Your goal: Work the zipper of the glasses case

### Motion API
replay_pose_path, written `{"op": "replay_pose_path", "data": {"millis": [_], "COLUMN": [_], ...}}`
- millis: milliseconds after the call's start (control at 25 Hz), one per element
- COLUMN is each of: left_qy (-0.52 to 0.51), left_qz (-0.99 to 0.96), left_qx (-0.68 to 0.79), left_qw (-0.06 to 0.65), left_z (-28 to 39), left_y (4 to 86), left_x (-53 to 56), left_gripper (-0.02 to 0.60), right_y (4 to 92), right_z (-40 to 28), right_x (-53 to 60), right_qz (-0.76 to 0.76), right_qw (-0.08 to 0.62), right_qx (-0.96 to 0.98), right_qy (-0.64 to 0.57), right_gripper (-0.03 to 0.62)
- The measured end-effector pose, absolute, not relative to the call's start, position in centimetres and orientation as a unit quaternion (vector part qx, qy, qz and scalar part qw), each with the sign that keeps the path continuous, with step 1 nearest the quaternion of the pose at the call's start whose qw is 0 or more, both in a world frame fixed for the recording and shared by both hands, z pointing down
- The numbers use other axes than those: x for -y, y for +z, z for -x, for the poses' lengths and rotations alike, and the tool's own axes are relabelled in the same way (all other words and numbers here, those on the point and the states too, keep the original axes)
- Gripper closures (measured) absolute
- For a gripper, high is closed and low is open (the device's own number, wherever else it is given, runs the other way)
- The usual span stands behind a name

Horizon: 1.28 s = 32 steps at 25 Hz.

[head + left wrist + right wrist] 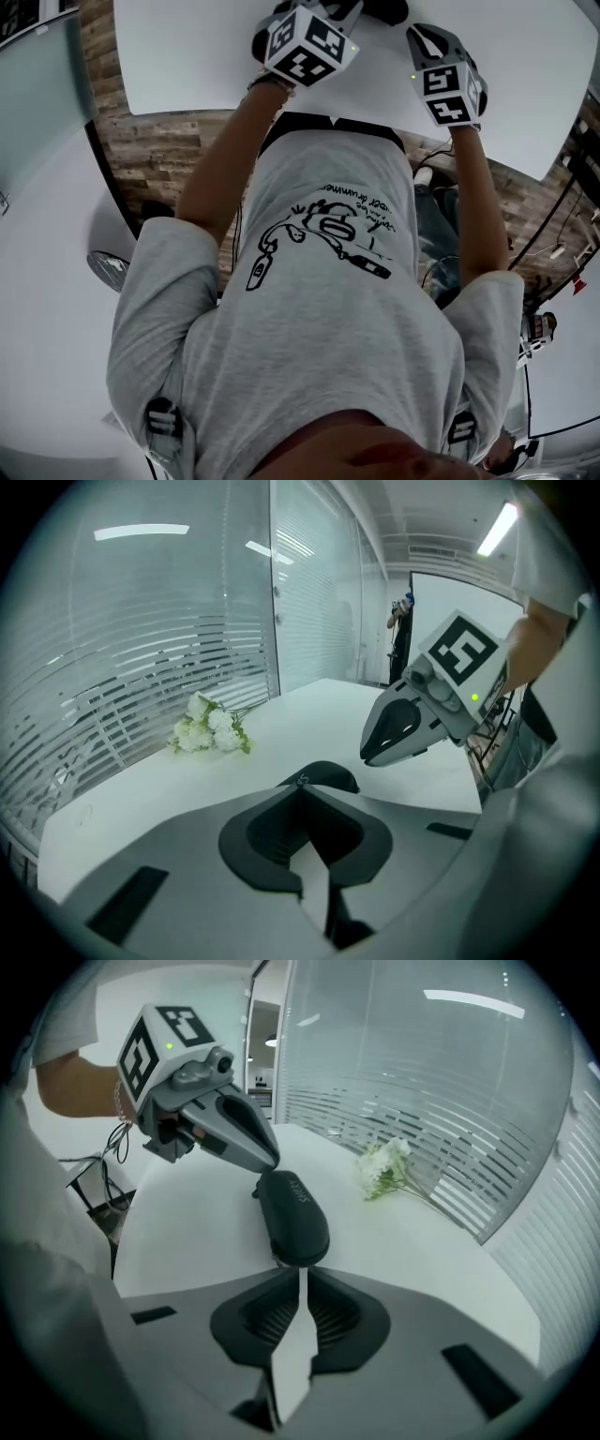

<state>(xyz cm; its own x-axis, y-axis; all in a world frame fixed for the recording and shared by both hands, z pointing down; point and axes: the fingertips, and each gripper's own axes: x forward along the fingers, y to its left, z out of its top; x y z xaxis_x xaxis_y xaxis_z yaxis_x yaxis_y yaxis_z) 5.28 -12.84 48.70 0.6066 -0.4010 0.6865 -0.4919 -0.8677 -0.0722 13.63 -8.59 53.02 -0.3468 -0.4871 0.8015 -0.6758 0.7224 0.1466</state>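
A black zipped glasses case (292, 1213) lies lengthwise on the white table (187, 1232). My right gripper (300, 1271) hovers at the case's near end. Its jaws stand a narrow slit apart and nothing is pinched between them. My left gripper (270, 1162) reaches in from the far side, with its tips pressed together on the case's far end. From the left gripper (301, 787) view, only a small part of the case (328, 774) shows past the joined tips. The right gripper (373, 752) hangs above it. In the head view, both marker cubes (305, 42) (448, 89) sit over the table's near edge.
A small bunch of white flowers (384, 1166) (208, 726) lies on the table beyond the case. A glass wall with blinds (450, 1110) runs along the table's far side. The floor below is wood-patterned (159, 150), and cables hang near the table's edge (553, 234).
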Motion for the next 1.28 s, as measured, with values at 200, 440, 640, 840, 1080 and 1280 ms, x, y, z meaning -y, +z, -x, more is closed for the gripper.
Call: {"op": "replay_pose_path", "data": {"millis": [200,440,640,840,1080,1280], "left_qy": [0.289,0.184,0.114,0.056,0.016,-0.018], "left_qz": [-0.909,-0.921,-0.93,-0.937,-0.943,-0.947], "left_qx": [0.282,0.315,0.323,0.328,0.319,0.312], "left_qw": [0.104,0.135,0.13,0.107,0.09,0.072], "left_z": [-4.1,-2.4,-2.5,-2.7,-2.4,-2.5], "left_y": [44.2,37.2,30.7,24.7,19.2,15.0], "left_x": [11.8,10.7,9.8,9.8,7.4,6.3], "left_gripper": [0.56,0.56,0.56,0.56,0.56,0.56], "right_y": [47.9,39.7,32.6,26.0,20.4,16.5], "right_z": [-14.7,-14.3,-14.6,-14.2,-12.8,-12.0], "right_x": [9.0,8.8,8.2,8.1,6.2,5.1], "right_qz": [-0.41,-0.463,-0.489,-0.495,-0.494,-0.484], "right_qw": [0.379,0.288,0.223,0.174,0.136,0.111], "right_qx": [0.82,0.828,0.837,0.849,0.858,0.868], "right_qy": [0.128,0.127,0.1,0.061,0.039,0.016], "right_gripper": [0.562,0.582,0.588,0.588,0.588,0.588]}}
